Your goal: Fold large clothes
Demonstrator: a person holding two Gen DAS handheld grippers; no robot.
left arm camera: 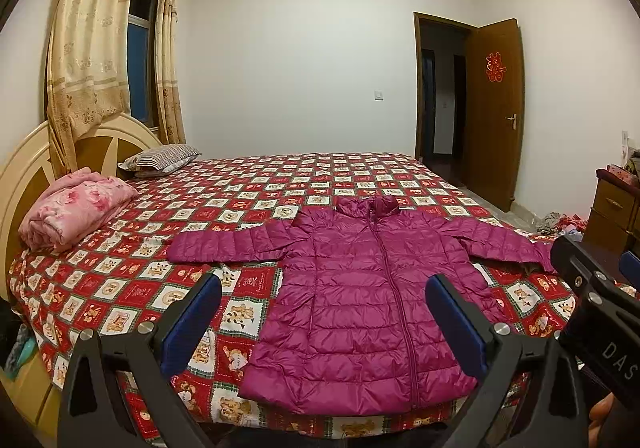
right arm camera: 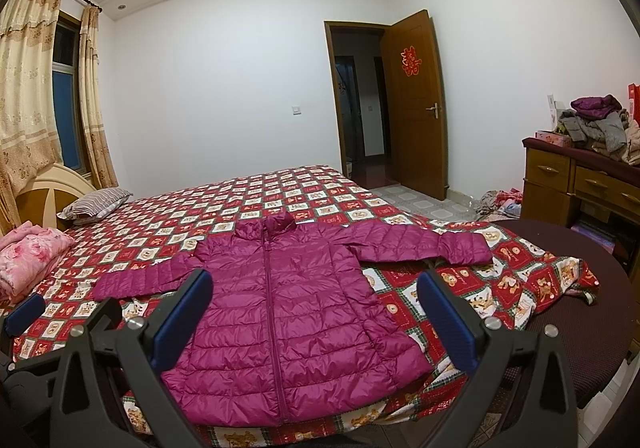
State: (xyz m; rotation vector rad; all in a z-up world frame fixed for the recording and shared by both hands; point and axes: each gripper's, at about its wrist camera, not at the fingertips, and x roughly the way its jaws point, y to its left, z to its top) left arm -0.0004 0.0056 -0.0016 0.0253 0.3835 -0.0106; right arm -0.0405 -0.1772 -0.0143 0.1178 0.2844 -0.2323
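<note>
Magenta quilted puffer jacket (left arm camera: 360,304) flat on red-and-white bear-print patchwork bedspread (left arm camera: 256,188), zipped, front up, collar toward far side, hem at near bed edge, both sleeves spread out sideways. No fold made yet, by the look of it.

Left gripper (left arm camera: 324,324) with blue-padded jaws spread wide, nothing held, hovering above the jacket's lower left part. Right gripper (right arm camera: 316,322) same: jaws wide apart, empty, above the lower body of the jacket. Neither touching fabric.

Risks from here, as judgement:
- Shell looks slick and puffy; thin pinch likely to slip out mid-lift. Needs a deep bite across a quilted seam or the cuff.
- Pinching too deep could snag the bedspread along with the jacket and drag it; bedspread corner on the right already rumpled and hanging over the dark brown mattress edge (right arm camera: 572,332).
- Hem right at near edge; pulling toward the body could slide the whole jacket off the bed.
- Padding springy; folded sleeve may flop back open unless pressed flat.
- Grippers close together over the torso; reaching for opposite sleeves risks a collision or crossing.
- Uneven lift between sides likely to skew the fold off the zip line.

Pink floral folded blanket (left arm camera: 76,208) and striped pillow (left arm camera: 164,158) well clear, no interference expected.
</note>
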